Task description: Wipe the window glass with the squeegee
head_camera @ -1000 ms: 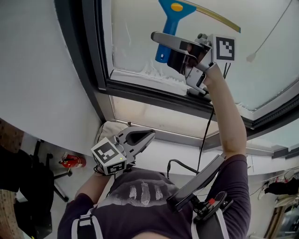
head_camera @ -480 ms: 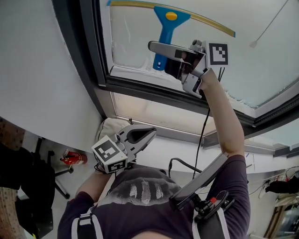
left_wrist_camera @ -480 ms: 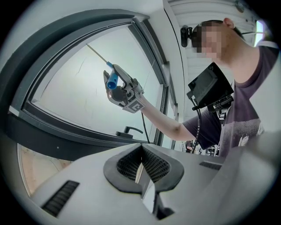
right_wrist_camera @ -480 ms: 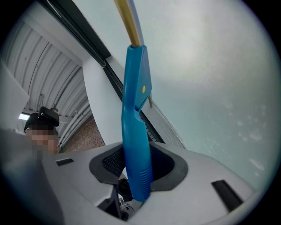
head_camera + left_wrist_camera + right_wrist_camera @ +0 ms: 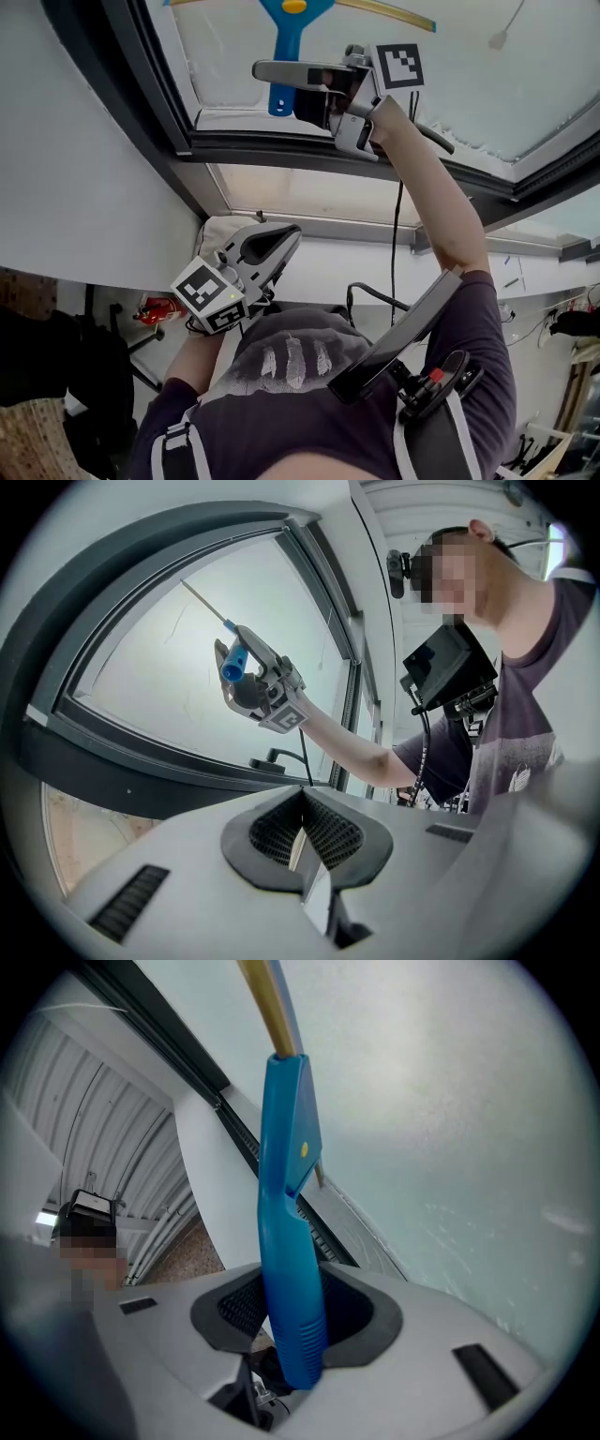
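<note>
The squeegee has a blue handle (image 5: 281,66) (image 5: 286,1241) and a long yellow blade (image 5: 394,14) (image 5: 267,1007) that lies against the window glass (image 5: 469,75) (image 5: 450,1101). My right gripper (image 5: 272,73) (image 5: 291,1321) is shut on the handle's lower end, just above the window's lower frame (image 5: 272,145). The left gripper view shows the same grip from the side, with the right gripper (image 5: 253,677) and blue handle (image 5: 234,663) up on the pane. My left gripper (image 5: 284,236) (image 5: 302,832) hangs low by the person's chest, shut and empty.
A dark window handle (image 5: 431,136) (image 5: 277,758) juts from the lower frame beside the raised right arm. A white wall (image 5: 84,169) flanks the window on the left. On the floor below lies a red fire extinguisher (image 5: 155,309). A cable (image 5: 398,234) runs down from the right gripper.
The right gripper has drawn the squeegee down the glass, nearer the lower frame. The head view has shifted with it. The left gripper has kept its place.
</note>
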`<state>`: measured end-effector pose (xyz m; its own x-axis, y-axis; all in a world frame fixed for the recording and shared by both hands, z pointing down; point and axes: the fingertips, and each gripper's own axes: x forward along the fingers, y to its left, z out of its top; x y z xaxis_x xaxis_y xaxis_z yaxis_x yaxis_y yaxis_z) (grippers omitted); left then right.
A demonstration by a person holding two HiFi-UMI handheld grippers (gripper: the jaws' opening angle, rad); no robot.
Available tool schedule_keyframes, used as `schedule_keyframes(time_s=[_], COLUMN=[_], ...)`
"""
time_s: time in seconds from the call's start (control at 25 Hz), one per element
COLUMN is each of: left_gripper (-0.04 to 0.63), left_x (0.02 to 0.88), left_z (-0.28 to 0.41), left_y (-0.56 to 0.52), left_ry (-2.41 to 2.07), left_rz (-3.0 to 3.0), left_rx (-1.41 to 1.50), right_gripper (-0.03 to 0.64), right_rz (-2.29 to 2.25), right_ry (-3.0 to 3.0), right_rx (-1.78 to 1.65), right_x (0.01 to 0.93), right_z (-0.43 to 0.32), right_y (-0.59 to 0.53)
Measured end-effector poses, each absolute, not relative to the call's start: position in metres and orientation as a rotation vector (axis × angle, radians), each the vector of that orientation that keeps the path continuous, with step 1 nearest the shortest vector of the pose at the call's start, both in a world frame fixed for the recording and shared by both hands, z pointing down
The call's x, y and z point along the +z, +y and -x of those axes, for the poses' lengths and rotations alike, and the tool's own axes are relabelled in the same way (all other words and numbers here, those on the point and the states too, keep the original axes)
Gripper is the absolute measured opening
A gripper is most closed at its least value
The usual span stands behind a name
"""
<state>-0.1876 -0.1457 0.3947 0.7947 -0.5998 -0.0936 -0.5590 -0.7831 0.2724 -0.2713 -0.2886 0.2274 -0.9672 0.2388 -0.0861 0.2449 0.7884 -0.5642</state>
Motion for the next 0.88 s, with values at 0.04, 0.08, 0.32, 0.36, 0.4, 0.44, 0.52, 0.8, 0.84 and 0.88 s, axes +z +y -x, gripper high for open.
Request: schedule_keyframes(time_s=[0.04, 0.08, 0.32, 0.36, 0.4, 0.44, 0.52, 0.8, 0.84, 0.88], left_gripper=[0.009, 0.008, 0.008, 0.008, 0.008, 0.008, 0.008, 0.008, 0.008, 0.008], left_x=[0.393, 0.391, 0.4, 0.401, 0.401, 0.4, 0.398, 0.4, 0.4, 0.4], left_z=[0.186, 0.185, 0.187, 0.187, 0.187, 0.186, 0.183, 0.182, 0.184, 0.185], left_y=[-0.148, -0.149, -0.14, -0.14, -0.14, -0.14, -0.14, -0.138, -0.138, -0.138], left_ry=[-0.9, -0.896, -0.888, -0.889, -0.89, -0.89, -0.885, -0.887, -0.892, -0.898], left_rz=[-2.754, -2.756, -2.759, -2.758, -2.761, -2.764, -2.769, -2.766, -2.767, -2.763], left_rx=[-0.253, -0.25, -0.258, -0.258, -0.258, -0.259, -0.262, -0.251, -0.256, -0.257], right_gripper=[0.129, 0.129, 0.129, 0.13, 0.129, 0.13, 0.129, 0.13, 0.13, 0.129], right_rz=[-0.402, -0.402, -0.418, -0.421, -0.423, -0.425, -0.429, -0.402, -0.391, -0.381], right_ry=[2.955, 2.95, 2.939, 2.938, 2.937, 2.938, 2.941, 2.938, 2.951, 2.965], right_rx=[-0.946, -0.954, -0.969, -0.978, -0.986, -0.991, -1.001, -1.064, -1.065, -1.072], right_x=[0.227, 0.227, 0.244, 0.247, 0.249, 0.25, 0.254, 0.278, 0.28, 0.283], right_z=[0.27, 0.269, 0.274, 0.275, 0.275, 0.274, 0.273, 0.269, 0.268, 0.266], right_y=[-0.29, -0.291, -0.277, -0.275, -0.274, -0.273, -0.271, -0.268, -0.267, -0.264])
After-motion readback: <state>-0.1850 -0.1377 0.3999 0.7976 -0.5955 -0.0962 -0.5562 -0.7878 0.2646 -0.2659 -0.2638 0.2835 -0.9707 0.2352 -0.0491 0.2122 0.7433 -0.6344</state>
